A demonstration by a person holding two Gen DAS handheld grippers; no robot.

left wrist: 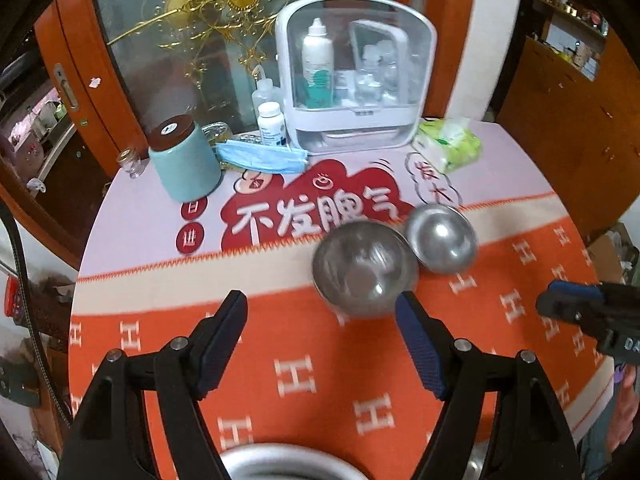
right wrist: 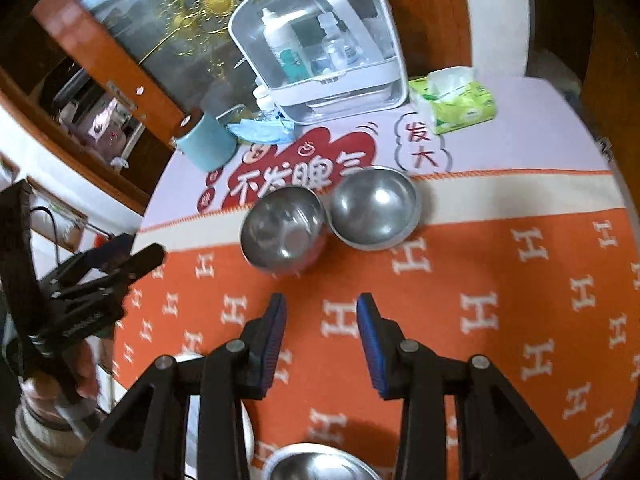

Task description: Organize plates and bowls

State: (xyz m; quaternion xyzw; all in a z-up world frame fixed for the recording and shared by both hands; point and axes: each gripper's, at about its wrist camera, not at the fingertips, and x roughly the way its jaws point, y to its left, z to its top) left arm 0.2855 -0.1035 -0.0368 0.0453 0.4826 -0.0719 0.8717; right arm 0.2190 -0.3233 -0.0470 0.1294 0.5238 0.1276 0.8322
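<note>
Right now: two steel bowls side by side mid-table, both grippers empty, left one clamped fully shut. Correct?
Not quite. The left gripper is wide open, not shut, as the left wrist view shows. Otherwise correct: the two steel bowls sit side by side, and the right gripper is empty too.

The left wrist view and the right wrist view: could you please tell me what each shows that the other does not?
Only the left wrist view shows the small glass jar beside the teal canister. Only the right wrist view shows a hand holding the left gripper. Both show two steel bowls side by side on the orange cloth, the white storage case and the tissue pack.
</note>
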